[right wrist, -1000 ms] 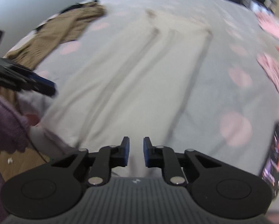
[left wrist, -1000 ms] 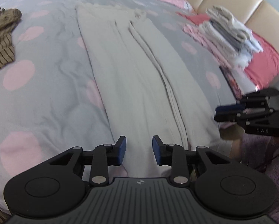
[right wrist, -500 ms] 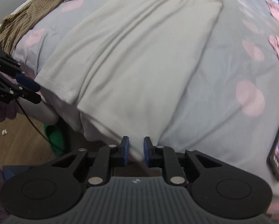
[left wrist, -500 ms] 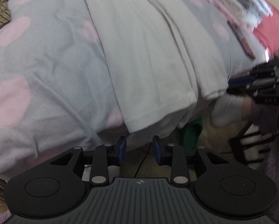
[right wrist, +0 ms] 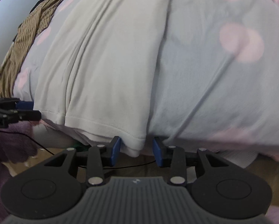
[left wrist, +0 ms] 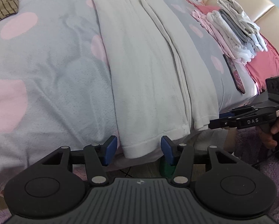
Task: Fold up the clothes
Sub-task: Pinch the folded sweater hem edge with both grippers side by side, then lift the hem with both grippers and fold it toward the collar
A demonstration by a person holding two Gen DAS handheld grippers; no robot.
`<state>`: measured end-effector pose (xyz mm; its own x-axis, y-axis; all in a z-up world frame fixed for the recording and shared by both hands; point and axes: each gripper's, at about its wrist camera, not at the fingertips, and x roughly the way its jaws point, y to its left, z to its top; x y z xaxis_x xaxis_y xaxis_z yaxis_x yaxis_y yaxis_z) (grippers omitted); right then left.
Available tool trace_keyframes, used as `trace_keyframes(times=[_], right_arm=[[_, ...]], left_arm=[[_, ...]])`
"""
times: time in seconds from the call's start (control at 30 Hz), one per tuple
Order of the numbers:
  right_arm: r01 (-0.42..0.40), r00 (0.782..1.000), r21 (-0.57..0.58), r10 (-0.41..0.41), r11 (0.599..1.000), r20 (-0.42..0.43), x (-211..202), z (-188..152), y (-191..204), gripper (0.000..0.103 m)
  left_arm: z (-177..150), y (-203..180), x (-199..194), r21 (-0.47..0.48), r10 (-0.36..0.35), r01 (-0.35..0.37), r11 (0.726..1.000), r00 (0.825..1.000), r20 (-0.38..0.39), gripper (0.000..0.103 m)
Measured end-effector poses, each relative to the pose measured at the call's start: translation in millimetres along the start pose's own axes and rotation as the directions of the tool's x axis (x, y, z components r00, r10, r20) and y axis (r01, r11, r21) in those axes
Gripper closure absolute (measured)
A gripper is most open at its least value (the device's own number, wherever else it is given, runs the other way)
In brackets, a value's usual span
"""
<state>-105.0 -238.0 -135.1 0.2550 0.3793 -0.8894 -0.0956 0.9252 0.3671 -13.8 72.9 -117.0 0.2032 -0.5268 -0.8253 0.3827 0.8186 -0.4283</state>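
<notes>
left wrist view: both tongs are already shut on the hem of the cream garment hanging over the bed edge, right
Not quite. Both tongs are open, not shut. In the left wrist view the left tongs straddle one hem corner of the cream garment with a clear gap; the right wrist view shows the right tongs likewise open around the other corner. The hem does hang over the bed edge.

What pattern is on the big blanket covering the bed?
The blanket is pale grey-blue with big pink dots, clearest in the left wrist view.
</notes>
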Motion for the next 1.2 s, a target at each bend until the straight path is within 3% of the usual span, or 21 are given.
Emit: trace_keyframes(times=[0.07,0.13,0.2,0.43,0.57,0.7,0.87,1.03,1.2], right_arm=[[-0.024,1.000,0.025,0.024,0.999,0.001,4,0,-3,0.062],[-0.035,0.999,0.033,0.035,0.999,-0.003,4,1,-1,0.063],[-0.041,0.999,0.031,0.042,0.999,-0.005,3,1,1,0.070],[-0.056,0.998,0.030,0.057,0.998,-0.015,-1,2,2,0.071],[-0.065,0.998,0.035,0.066,0.997,-0.023,-7,2,-1,0.087],[-0.078,0.996,0.029,0.079,0.997,-0.032,-15,2,-1,0.090],[-0.149,0.988,0.019,0.150,0.989,-0.044,-36,9,3,0.091],[-0.272,0.962,0.024,0.272,0.962,-0.007,-61,25,8,0.091],[-0.352,0.934,0.038,0.349,0.935,0.073,-83,47,1,0.091]], left_arm=[[0,-1,3,-0.003,-0.014,0.014,1.000,1.000,-0.026,0.062],[-2,-6,8,0.008,0.035,-0.034,0.999,0.997,-0.072,0.072],[-7,-9,10,0.022,0.041,-0.039,0.999,0.996,-0.084,0.072],[-8,-6,21,0.032,0.021,-0.019,0.999,0.997,-0.071,0.072],[-7,-9,24,0.052,0.021,-0.017,0.999,0.996,-0.091,0.084],[-3,-8,9,0.063,-0.038,0.044,0.997,0.995,-0.093,0.094],[6,-8,-10,0.063,-0.142,0.148,0.987,0.985,-0.095,0.097],[21,-4,-25,0.051,-0.264,0.267,0.962,0.963,-0.061,0.097],[50,5,-47,0.015,-0.353,0.353,0.936,0.935,0.037,0.098]])
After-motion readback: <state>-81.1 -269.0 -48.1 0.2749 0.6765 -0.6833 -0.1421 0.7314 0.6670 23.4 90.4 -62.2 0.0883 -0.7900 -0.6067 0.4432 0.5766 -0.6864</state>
